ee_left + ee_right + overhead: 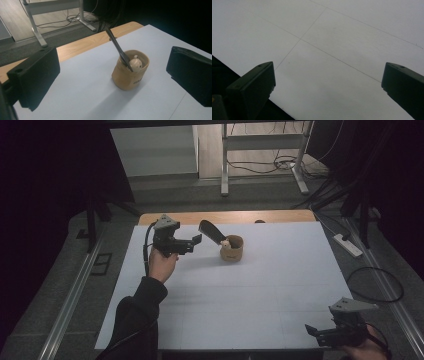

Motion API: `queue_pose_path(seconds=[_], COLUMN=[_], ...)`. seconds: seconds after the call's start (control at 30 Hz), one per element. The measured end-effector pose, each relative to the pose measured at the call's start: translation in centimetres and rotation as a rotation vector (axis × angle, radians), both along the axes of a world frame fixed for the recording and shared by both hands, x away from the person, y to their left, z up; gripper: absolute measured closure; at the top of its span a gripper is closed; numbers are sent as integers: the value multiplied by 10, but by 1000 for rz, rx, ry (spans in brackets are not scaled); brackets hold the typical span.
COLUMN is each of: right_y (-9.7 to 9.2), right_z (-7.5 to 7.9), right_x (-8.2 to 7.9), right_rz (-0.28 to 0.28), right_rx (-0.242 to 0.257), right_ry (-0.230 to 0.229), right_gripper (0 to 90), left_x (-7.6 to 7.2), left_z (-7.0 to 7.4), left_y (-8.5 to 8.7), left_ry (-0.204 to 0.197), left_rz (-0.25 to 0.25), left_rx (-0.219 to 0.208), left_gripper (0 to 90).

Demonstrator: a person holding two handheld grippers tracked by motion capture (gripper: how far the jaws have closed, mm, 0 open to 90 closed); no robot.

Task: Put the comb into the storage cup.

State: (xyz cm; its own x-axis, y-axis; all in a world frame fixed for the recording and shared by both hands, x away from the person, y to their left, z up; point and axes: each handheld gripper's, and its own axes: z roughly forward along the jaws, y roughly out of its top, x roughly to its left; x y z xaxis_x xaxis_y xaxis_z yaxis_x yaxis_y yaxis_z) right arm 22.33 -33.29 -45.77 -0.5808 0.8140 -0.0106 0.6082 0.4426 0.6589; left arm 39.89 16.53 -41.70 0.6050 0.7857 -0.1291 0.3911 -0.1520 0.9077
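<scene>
From where I stand, the left gripper is up over the far left part of the white table, held in the person's left hand, its jaws spread wide with nothing between them, pointing toward three o'clock at the little tan pot. The pot stands upright at about twelve o'clock on the table, near the far edge, just beside the gripper's tips but not touching them. In the left gripper view the tan pot sits squarely between the two black jaws, a bit ahead of them, with a black shoehorn-like tool leaning out of it toward eleven o'clock and a small pale bear figure tucked against the blade inside the rim. I'd judge the step in hand to be a reach for the pot or the tool in it. To do it well, I'd ease in level, decide early which of the two to take, and close slowly; the pot looks soft-sided and could buckle or tip if pinched off-centre, and the leaning handle would lever it over if knocked. Far over at five o'clock, the right gripper waits low by the near edge, jaws equally wide apart and empty, over bare table.
</scene>
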Motion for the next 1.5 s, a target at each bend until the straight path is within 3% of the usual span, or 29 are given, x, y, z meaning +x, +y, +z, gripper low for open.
queue_pose_path(seconds=[0.27,0.43,0.67,1.03,1.5], right_y=[1,2,1,2,2], right_z=[0,0,0,0,1], right_x=[0,0,-1,-2,-2], right_rz=[5,10,10,14,16], right_rx=[-3,-9,-7,-8,-7], right_ry=[5,5,0,-6,-13], right_gripper=[0,0,0,0,0], left_x=[-7,-8,-12,-21,-36], left_z=[-10,-12,-13,-13,-17], left_y=[3,4,4,8,8], left_ry=[9,4,13,56,95], left_rz=[2,-3,-4,8,-14], left_rx=[-15,13,6,5,14], left_gripper=[0,0,0,0,0])
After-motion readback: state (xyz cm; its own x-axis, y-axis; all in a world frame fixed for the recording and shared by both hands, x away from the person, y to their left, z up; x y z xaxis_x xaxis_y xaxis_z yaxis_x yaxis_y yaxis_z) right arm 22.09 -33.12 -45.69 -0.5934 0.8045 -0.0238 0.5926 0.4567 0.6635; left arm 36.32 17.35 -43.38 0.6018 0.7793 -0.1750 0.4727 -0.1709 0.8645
